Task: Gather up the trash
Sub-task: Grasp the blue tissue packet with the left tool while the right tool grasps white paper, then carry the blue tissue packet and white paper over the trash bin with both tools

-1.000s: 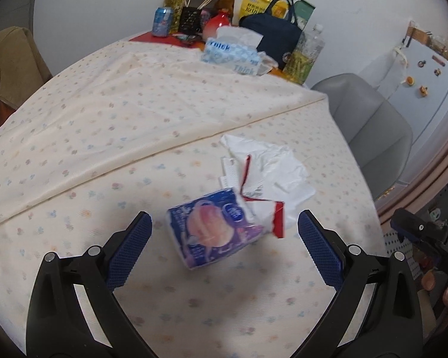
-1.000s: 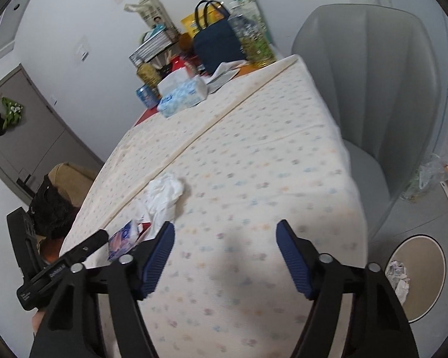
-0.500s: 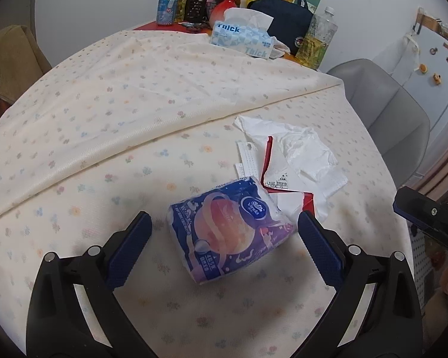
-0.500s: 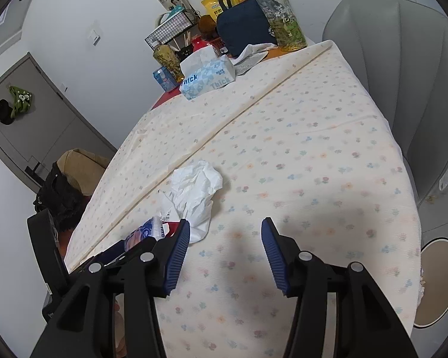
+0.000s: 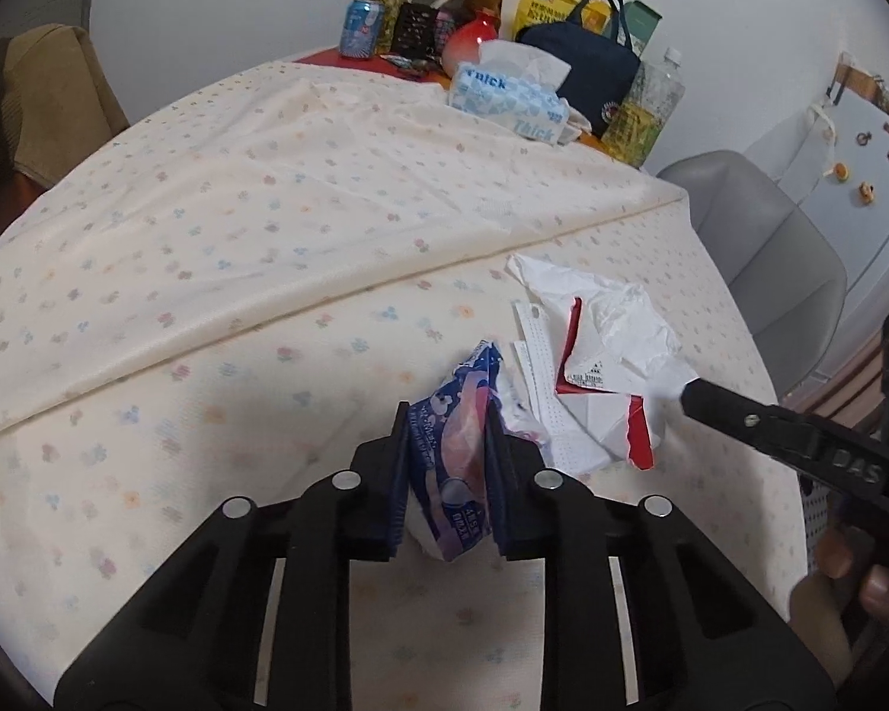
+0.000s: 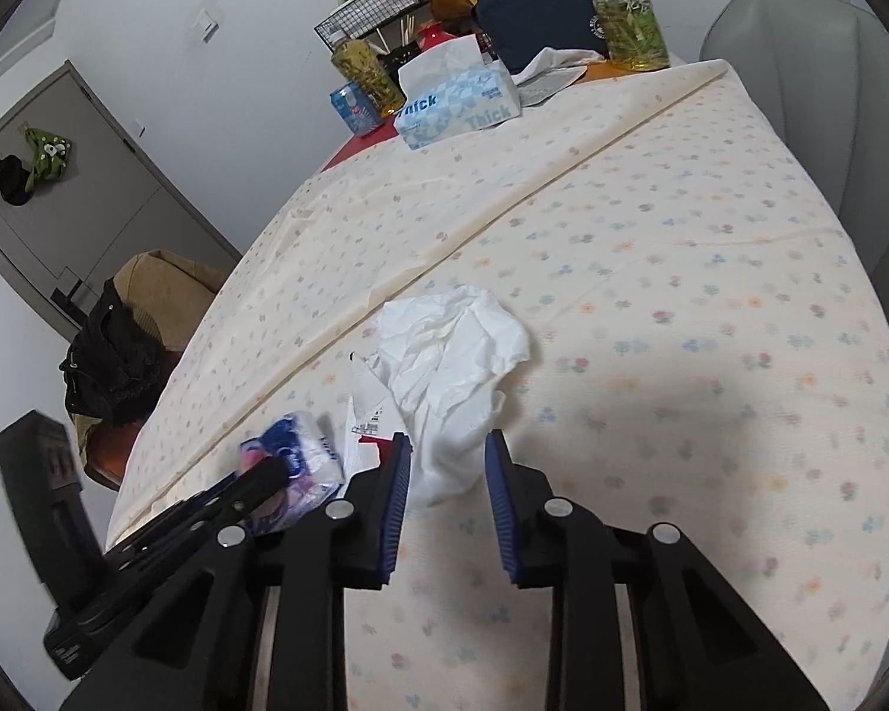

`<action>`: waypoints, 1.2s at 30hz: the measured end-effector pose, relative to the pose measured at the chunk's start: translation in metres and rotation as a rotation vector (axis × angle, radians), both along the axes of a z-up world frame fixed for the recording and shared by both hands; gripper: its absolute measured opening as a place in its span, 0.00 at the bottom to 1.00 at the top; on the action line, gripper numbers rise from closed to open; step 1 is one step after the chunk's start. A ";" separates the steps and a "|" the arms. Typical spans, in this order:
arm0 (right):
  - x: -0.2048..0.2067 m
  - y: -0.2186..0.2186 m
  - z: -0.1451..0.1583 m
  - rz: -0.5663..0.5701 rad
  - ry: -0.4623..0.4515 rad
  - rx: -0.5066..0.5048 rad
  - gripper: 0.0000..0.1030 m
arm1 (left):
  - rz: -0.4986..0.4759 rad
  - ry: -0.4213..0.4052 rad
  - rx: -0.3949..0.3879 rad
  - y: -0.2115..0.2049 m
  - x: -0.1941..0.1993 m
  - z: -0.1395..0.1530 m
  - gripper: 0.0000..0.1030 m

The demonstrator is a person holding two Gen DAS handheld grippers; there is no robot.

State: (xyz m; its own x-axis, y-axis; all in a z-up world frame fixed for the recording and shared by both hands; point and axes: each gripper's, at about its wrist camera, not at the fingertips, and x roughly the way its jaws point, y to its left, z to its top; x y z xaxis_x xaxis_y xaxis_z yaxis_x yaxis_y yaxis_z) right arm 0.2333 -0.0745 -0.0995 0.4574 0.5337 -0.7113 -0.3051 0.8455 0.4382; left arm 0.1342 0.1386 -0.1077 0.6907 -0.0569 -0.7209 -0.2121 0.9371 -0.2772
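Blue-and-pink plastic, a small tissue pack (image 5: 450,462), sits clamped between the pads of the left gripper (image 5: 447,450) on the flowered tablecloth (image 5: 219,272). Just right of the pack lies the rest of the trash: a red-and-white wrapper (image 5: 598,409), a perforated paper strip (image 5: 533,355) and a crumpled white tissue (image 5: 622,320), all touching one another.

The right gripper (image 6: 447,462) has its blue pads narrowed around the near end of that tissue (image 6: 450,367); whether they actually pinch it cannot be told, as a little gap shows on the right side. From this view the pack (image 6: 293,456) lies left of the tissue, partly behind the left gripper's finger (image 6: 249,486).

Beyond the pack, at the table's far end, a blue tissue box (image 5: 504,101) has a white sheet sticking out of its top. A navy tote (image 5: 581,71) stands just behind the box, its contents hidden. A wire basket (image 6: 373,6) holds paper items, too small to identify. A bottle (image 6: 625,18) of yellowish liquid stands right of the tote, and a blue can (image 5: 361,26) well left of the box.
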 end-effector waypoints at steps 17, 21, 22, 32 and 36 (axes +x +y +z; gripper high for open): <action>0.022 0.000 -0.007 -0.023 0.032 0.012 0.08 | 0.026 -0.061 0.000 0.004 -0.012 0.021 0.21; 0.004 -0.008 0.017 -0.005 -0.028 0.054 0.08 | 0.027 -0.077 0.015 0.002 -0.015 0.030 0.21; -0.001 -0.011 0.023 -0.005 -0.045 0.064 0.08 | 0.029 -0.083 0.015 0.002 -0.016 0.033 0.21; -0.027 -0.034 0.068 0.010 -0.138 0.140 0.08 | 0.002 -0.127 0.019 -0.016 -0.022 0.053 0.21; -0.036 -0.046 0.077 -0.013 -0.166 0.138 0.08 | -0.014 -0.144 0.025 -0.024 -0.024 0.061 0.21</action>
